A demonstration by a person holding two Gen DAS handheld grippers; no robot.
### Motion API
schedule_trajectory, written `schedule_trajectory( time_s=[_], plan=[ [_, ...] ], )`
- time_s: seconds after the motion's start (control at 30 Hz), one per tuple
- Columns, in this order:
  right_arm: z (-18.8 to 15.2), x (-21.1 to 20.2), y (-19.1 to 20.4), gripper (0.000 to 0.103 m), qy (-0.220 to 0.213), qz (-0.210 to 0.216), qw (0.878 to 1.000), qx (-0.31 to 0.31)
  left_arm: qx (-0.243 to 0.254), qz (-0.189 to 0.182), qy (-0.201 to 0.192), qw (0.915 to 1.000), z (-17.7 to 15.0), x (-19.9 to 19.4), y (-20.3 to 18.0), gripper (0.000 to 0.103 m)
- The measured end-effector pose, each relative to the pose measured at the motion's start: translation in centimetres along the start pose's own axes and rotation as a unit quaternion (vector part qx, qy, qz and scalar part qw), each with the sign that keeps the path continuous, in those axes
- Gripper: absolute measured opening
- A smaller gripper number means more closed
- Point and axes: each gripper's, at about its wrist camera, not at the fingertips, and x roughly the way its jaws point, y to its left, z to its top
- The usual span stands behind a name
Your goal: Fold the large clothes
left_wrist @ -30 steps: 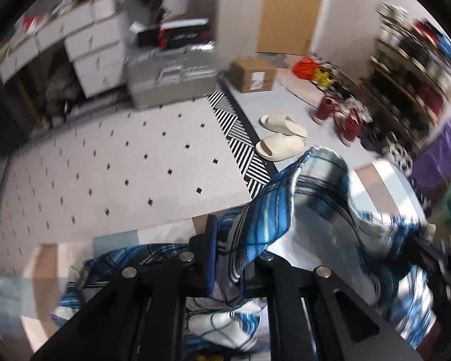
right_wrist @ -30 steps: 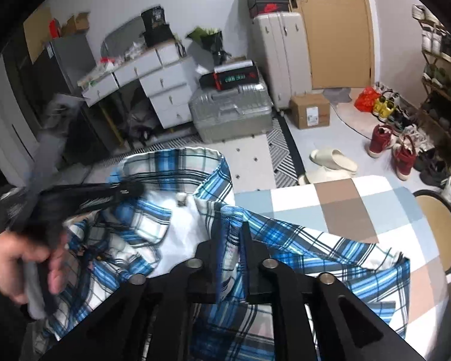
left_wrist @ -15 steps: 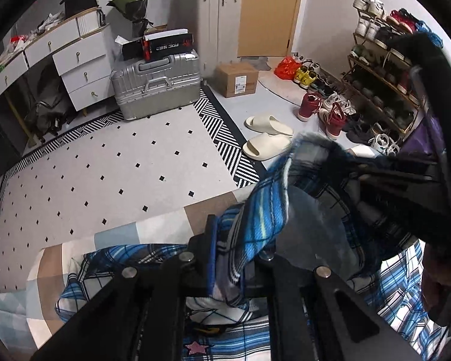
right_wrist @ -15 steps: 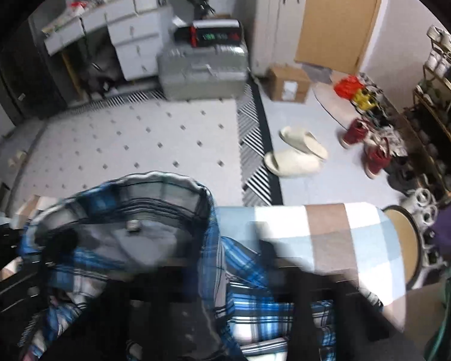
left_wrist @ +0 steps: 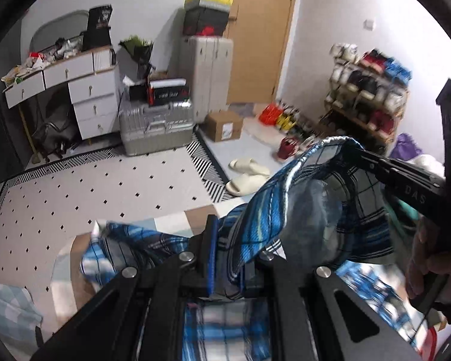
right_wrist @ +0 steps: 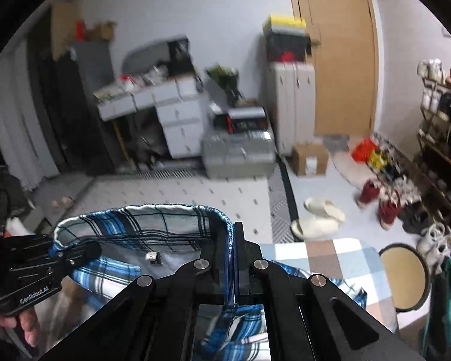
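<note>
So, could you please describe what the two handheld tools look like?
Both tools are matte black, with angular linkage arms joined by silver round pins. The left tool has blue-edged finger pads. White lettering runs along each body: "GenRobot.AI" on the left, "DAS" on the right tool.

The patterned rug [left_wrist: 105, 192] lies bare ahead; a silver suitcase [left_wrist: 156, 129] and shoe rack [left_wrist: 366, 96] bound it.
</note>
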Motion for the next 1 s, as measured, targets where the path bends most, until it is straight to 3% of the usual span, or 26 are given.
schedule_trajectory(
  time_s=[0.2,0.33,0.47,0.6,0.7,0.83,0.87,0.9,0.93,0.97,1.0],
  plan=[
    [-5.1,-10.4,3.0,0.001,-0.056,0.021,0.998,-0.015,-0.033,-0.039,-0.015,0.9986,-5.3,-5.6,-0.1,0.006],
    [-9.4,-14.6,3.5,0.002,-0.046,0.039,0.998,0.004,-0.058,-0.062,0.006,0.9964,-10.4,-7.8,-0.5,0.006],
    [-15.9,-17.5,2.9,0.002,-0.023,0.057,0.997,0.049,-0.073,-0.075,0.036,0.9938,-15.2,-8.3,-1.5,0.006],
    [-21.6,-16.8,1.7,0.002,0.032,0.054,0.993,0.099,-0.109,-0.085,0.087,0.9865,-18.7,-6.5,-1.9,0.007],
    [-26.2,-14.9,-0.1,0.008,0.091,0.061,0.982,0.155,-0.127,-0.07,0.125,0.9816,-21.0,-4.1,-1.9,0.01],
    [-29.8,-13.2,-1.9,0.018,0.165,0.061,0.963,0.204,-0.111,-0.061,0.159,0.9792,-22.2,-2.7,-3.0,0.016],
    [-30.1,-12.9,-2.3,0.035,0.182,0.064,0.958,0.214,-0.112,-0.072,0.161,0.9779,-22.3,-3.1,-3.0,0.029],
    [-30.2,-12.8,-2.7,0.044,0.195,0.072,0.953,0.22,-0.111,-0.085,0.162,0.9769,-22.0,-3.4,-3.1,0.06],
    [-30.0,-13.0,-3.1,0.049,0.204,0.093,0.948,0.224,-0.108,-0.098,0.162,0.9759,-21.5,-3.8,-3.2,0.076],
    [-29.6,-13.5,-3.3,0.051,0.204,0.099,0.949,0.221,-0.11,-0.105,0.155,0.976,-21.2,-4.4,-3.1,0.086],
    [-29.1,-14.3,-3.5,0.055,0.202,0.102,0.951,0.211,-0.114,-0.12,0.145,0.9754,-20.7,-5.2,-2.8,0.086]
  ],
)
